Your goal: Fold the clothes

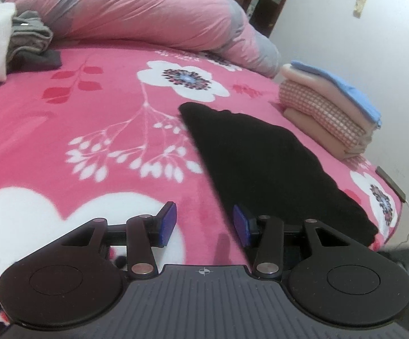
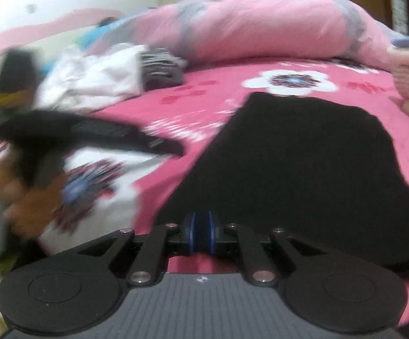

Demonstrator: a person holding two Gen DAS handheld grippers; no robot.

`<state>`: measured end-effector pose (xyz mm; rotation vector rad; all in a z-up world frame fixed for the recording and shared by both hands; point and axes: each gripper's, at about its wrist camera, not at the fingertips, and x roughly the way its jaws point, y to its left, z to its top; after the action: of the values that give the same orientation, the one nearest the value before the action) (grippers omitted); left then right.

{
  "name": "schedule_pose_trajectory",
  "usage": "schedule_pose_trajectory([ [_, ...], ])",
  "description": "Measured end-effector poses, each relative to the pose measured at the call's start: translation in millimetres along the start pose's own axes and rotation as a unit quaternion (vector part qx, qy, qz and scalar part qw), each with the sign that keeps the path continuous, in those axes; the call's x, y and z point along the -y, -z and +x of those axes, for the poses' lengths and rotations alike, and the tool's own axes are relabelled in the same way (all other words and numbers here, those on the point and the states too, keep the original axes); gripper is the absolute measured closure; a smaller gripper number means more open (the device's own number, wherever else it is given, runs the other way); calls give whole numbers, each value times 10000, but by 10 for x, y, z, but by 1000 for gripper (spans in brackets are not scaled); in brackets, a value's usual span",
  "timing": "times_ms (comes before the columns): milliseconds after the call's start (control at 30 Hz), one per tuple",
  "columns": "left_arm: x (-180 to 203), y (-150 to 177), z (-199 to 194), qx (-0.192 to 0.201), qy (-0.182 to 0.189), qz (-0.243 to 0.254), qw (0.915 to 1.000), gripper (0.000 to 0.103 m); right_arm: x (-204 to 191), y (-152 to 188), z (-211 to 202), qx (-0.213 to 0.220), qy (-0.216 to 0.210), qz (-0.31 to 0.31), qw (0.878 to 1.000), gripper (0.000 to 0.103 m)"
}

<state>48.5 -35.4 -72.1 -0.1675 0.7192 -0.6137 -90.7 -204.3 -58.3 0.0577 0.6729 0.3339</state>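
Observation:
A black garment lies folded flat on the pink flowered bedspread. My left gripper is open and empty, low over the bedspread at the garment's near left edge. In the right wrist view the same black garment fills the middle. My right gripper is shut at the garment's near edge; whether cloth sits between its pads is hidden. The left gripper shows blurred at the left of that view, held by a hand.
A stack of folded clothes with a blue piece on top sits at the bed's right edge. A heap of white and grey unfolded clothes lies at the far left. A rolled pink duvet runs along the back.

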Motion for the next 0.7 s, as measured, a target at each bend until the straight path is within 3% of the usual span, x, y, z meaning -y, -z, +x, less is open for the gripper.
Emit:
schedule_pose_trajectory([
  [67,-45,-14,0,13,-17,-38,10000,58,-126,63,-114,-17,-132,-227,9997,93],
  [133,-83,-25,-6,37,-28,-66,10000,58,-185,42,-190,149,34,-442,9989,93],
  [233,-114,-32,-41,72,-44,-128,9999,58,-88,-103,-123,455,214,-152,9986,93],
  [367,-117,-46,-92,157,-25,-170,9997,58,-109,-94,127,179,28,-238,9996,93],
  [567,72,-150,-14,325,178,90,9993,56,-102,-80,-174,323,-302,-353,9984,94],
  [700,316,-199,120,421,519,421,9969,53,471,-249,-204,693,876,285,9933,94],
])
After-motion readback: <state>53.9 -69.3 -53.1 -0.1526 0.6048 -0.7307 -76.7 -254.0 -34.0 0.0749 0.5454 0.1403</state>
